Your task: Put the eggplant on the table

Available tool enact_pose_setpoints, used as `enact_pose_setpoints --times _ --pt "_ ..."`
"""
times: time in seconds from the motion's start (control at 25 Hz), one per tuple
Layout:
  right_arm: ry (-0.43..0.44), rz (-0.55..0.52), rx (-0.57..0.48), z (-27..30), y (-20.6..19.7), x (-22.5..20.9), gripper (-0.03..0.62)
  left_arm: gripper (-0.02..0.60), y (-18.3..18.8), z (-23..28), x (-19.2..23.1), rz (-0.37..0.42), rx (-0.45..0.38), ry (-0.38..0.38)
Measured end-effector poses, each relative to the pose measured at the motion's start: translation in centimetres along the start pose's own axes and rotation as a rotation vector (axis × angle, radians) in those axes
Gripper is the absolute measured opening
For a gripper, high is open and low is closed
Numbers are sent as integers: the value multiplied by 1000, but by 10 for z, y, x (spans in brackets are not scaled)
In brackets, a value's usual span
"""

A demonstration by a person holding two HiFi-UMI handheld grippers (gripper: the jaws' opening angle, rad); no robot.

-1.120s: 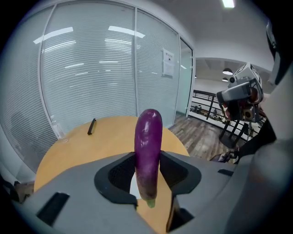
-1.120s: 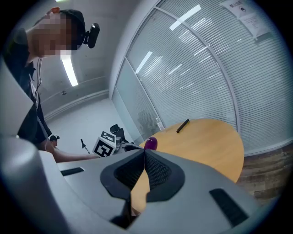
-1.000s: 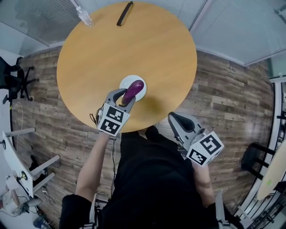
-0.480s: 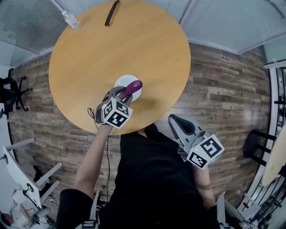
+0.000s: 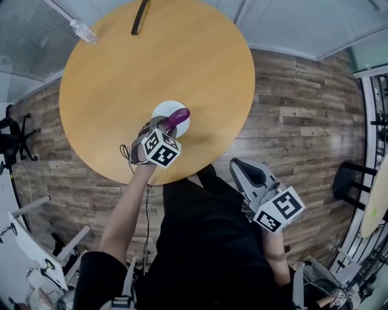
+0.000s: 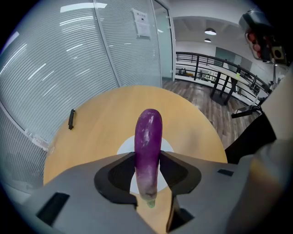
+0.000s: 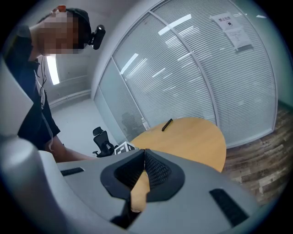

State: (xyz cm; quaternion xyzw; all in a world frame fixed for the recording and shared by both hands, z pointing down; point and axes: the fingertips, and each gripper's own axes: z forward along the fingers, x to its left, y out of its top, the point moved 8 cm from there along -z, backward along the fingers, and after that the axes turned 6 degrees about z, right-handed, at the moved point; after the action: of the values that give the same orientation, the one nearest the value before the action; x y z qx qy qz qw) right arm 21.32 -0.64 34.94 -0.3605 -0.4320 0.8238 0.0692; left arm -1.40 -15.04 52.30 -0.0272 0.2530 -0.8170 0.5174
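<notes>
A purple eggplant (image 5: 177,117) with a green stem end is clamped between the jaws of my left gripper (image 5: 167,126), which is shut on it. It hangs just above a small white plate (image 5: 161,110) on the round wooden table (image 5: 151,60). In the left gripper view the eggplant (image 6: 148,146) sticks forward out of my left gripper (image 6: 147,157), over the plate (image 6: 124,147). My right gripper (image 5: 245,169) hovers off the table's near edge, over the person's dark clothes. In the right gripper view my right gripper (image 7: 144,153) has its jaw tips touching, with nothing between them.
A black bar-shaped object (image 5: 140,16) and a clear plastic bottle (image 5: 82,31) lie at the table's far edge. Wood-plank floor (image 5: 303,121) surrounds the table. Glass walls with blinds (image 6: 59,68) stand behind it, and an office chair (image 7: 101,139) is off to the left.
My left gripper has sunk toward the table with the eggplant and rolled, so its marker cube now faces up more. The right gripper has hardly moved.
</notes>
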Motion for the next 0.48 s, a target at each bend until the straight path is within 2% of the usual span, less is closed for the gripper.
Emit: enact_pose_setpoints --times 0.48 --pt "-48 26 -1 2 -8 -1 18 181 -8 33 4 132 112 -16"
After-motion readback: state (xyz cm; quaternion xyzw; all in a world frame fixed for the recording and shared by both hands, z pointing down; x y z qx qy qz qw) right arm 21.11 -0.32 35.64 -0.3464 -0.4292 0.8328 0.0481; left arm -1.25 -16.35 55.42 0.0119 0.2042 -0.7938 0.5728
